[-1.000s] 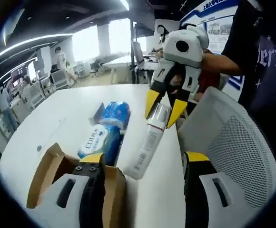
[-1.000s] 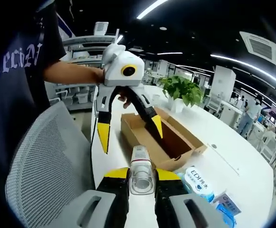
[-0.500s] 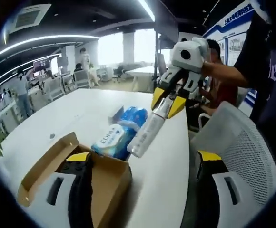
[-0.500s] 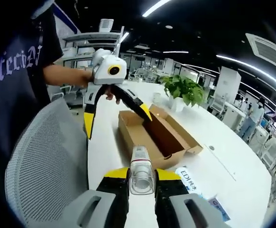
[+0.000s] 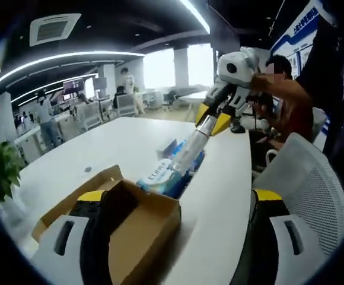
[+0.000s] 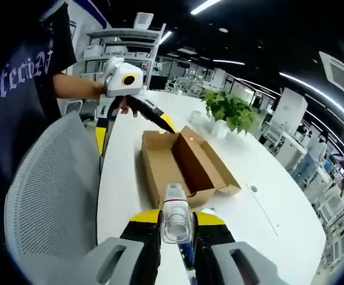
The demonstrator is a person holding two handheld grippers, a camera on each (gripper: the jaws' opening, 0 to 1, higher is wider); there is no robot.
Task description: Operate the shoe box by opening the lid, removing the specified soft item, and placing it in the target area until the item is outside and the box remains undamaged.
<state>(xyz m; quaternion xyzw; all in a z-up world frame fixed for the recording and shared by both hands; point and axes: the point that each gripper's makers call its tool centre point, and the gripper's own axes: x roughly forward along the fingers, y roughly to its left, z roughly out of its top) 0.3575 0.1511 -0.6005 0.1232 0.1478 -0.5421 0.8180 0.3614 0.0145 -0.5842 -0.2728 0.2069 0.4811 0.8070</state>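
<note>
right tool (image 6: 176,221) grips tube (image 6: 175,211), its far end hidden.

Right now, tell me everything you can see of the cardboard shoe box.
The shoe box is plain brown cardboard, long and shallow, lying open on the white table with its hinged lid folded back flat on the side toward the plant. Its inside looks empty in the right gripper view. The left gripper stands spread at its far end, one of its fingers inside the box.

The shoe box (image 6: 184,166) is matt brown cardboard on a smooth white table (image 5: 118,139), the tube (image 6: 174,217) looks like glossy plastic, and the chair (image 5: 314,190) back is grey woven mesh.
</note>
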